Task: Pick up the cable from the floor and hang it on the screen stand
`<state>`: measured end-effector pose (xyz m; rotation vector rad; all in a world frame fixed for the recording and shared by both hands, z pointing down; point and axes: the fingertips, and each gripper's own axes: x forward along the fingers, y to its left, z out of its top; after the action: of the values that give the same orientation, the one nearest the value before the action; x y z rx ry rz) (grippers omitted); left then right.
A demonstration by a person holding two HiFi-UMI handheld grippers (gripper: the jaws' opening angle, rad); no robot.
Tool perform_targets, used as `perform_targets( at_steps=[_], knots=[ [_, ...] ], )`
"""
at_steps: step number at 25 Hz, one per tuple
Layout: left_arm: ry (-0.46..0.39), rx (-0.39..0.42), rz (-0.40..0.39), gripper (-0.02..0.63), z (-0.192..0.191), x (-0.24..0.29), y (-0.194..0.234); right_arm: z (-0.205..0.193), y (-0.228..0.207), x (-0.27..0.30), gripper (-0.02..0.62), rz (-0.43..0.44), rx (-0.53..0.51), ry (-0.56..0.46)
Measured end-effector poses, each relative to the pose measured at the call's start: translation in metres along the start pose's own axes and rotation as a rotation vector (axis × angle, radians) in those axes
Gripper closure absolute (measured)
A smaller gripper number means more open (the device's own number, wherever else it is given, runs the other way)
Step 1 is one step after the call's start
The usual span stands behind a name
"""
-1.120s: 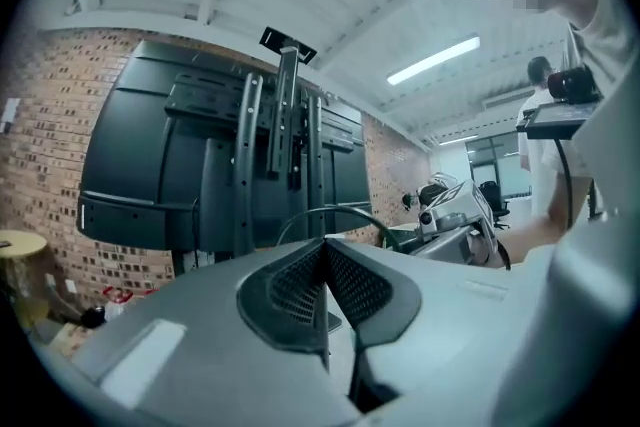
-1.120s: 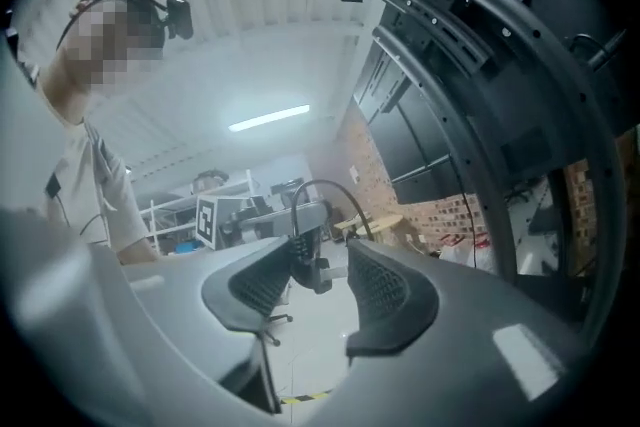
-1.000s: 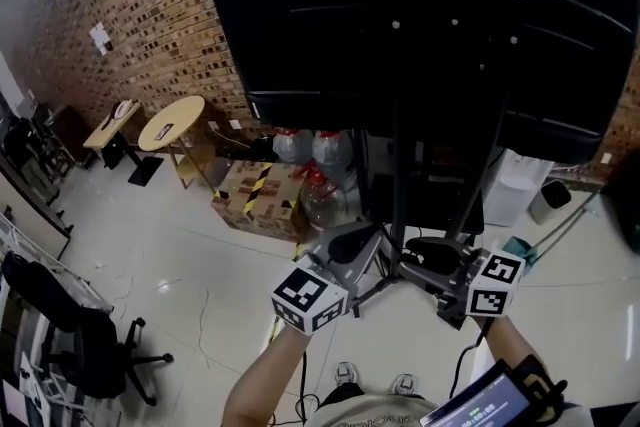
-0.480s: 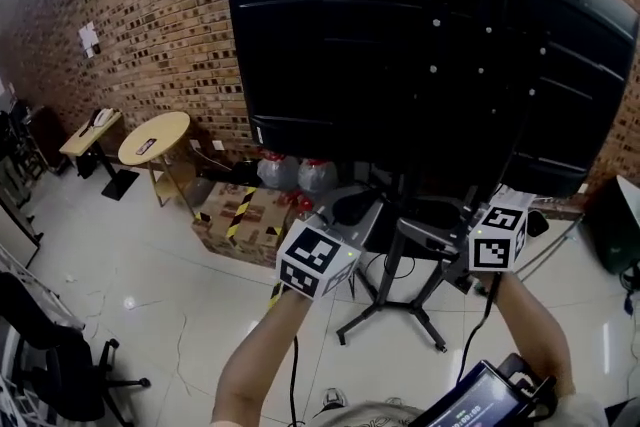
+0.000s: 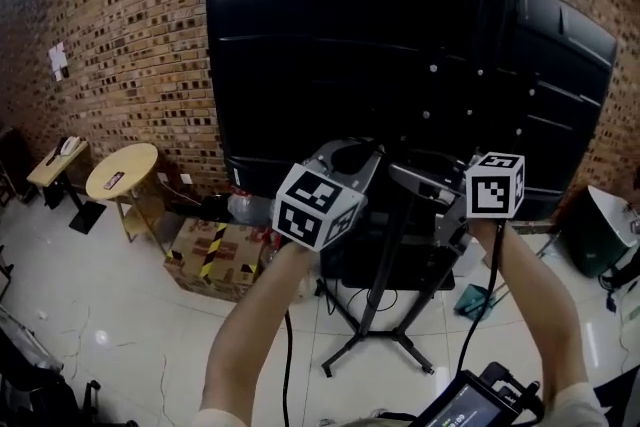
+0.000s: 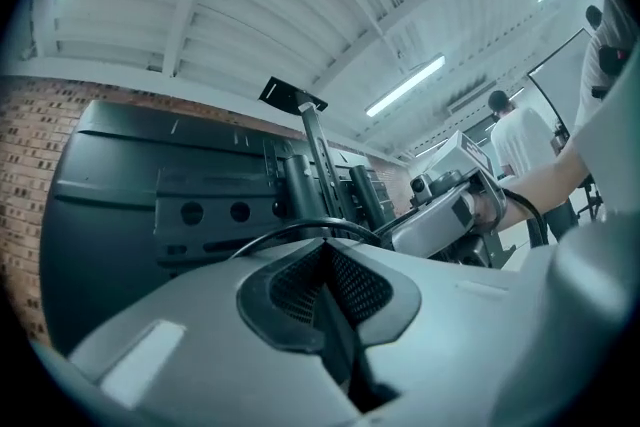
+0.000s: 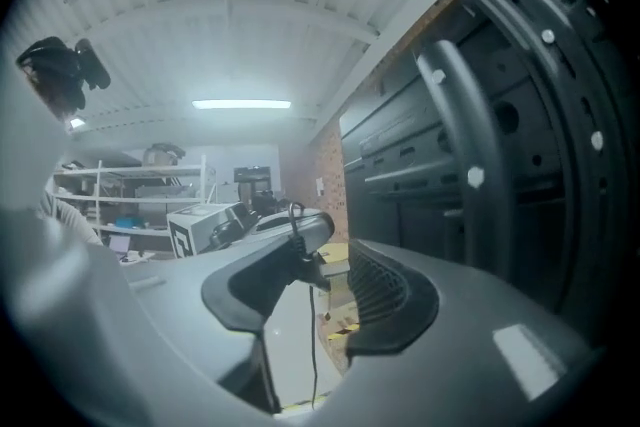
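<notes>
A thin black cable [image 6: 300, 229] arches out from the tip of my left gripper [image 6: 325, 247], whose jaws are pressed together on it. In the right gripper view the cable [image 7: 314, 355] hangs down from there toward the floor. Both grippers are raised in front of the back of the big black screen [image 5: 400, 45], near its lower edge. The left gripper [image 5: 362, 153] and the right gripper [image 5: 402, 175] point toward each other beside the stand's pole [image 5: 385, 255]. My right gripper [image 7: 335, 260] has its jaws apart, and the cable shows through the gap. I cannot tell whether it touches a pad.
The stand's spread legs [image 5: 345, 355] rest on the white tiled floor. A taped cardboard box [image 5: 205, 255] and a round wooden table [image 5: 120, 170] stand by the brick wall [image 5: 130, 35] at left. A person [image 6: 520, 140] stands further back. A tablet [image 5: 470, 405] is at my right forearm.
Both grippers have risen from near the stand's base to the height of the screen's lower edge. The head view has tilted up with them.
</notes>
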<state>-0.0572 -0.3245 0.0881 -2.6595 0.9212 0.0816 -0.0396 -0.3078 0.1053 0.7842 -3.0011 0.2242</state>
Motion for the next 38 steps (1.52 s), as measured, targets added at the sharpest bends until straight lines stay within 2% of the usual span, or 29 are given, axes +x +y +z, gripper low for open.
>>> perform_targets(
  at_steps=[4,8,11,14,17,21,23,26,30,33,38],
  knots=[
    [-0.038,0.029,-0.021,0.586,0.035,0.027,0.007,0.051,-0.016,-0.013,0.413,-0.048,-0.101,-0.007],
    [-0.081,0.014,-0.038,0.586,0.081,0.053,0.018,0.112,-0.024,-0.022,0.413,-0.121,-0.223,-0.002],
    [-0.095,0.009,-0.022,0.586,0.106,0.068,0.037,0.150,-0.032,-0.019,0.413,-0.188,-0.313,0.012],
    [-0.095,0.022,0.001,0.586,0.119,0.081,0.047,0.181,-0.049,-0.021,0.412,-0.239,-0.352,-0.002],
    [-0.091,0.015,-0.008,0.586,0.129,0.098,0.046,0.209,-0.065,-0.035,0.413,-0.304,-0.389,-0.006],
    [-0.108,-0.012,-0.010,0.586,0.141,0.113,0.049,0.239,-0.081,-0.050,0.413,-0.434,-0.518,0.054],
    [-0.114,-0.028,-0.013,0.586,0.143,0.117,0.049,0.248,-0.097,-0.056,0.412,-0.525,-0.557,0.081],
    [-0.104,-0.011,-0.026,0.586,0.139,0.121,0.039,0.253,-0.118,-0.071,0.411,-0.636,-0.560,0.090],
    [-0.098,-0.008,-0.051,0.586,0.129,0.129,0.022,0.247,-0.139,-0.089,0.411,-0.791,-0.667,0.175],
    [-0.082,0.008,-0.066,0.586,0.121,0.133,0.010,0.236,-0.147,-0.098,0.411,-0.825,-0.673,0.216],
    [-0.042,0.031,-0.100,0.586,0.104,0.139,-0.008,0.220,-0.157,-0.112,0.413,-0.823,-0.589,0.176]
  ],
)
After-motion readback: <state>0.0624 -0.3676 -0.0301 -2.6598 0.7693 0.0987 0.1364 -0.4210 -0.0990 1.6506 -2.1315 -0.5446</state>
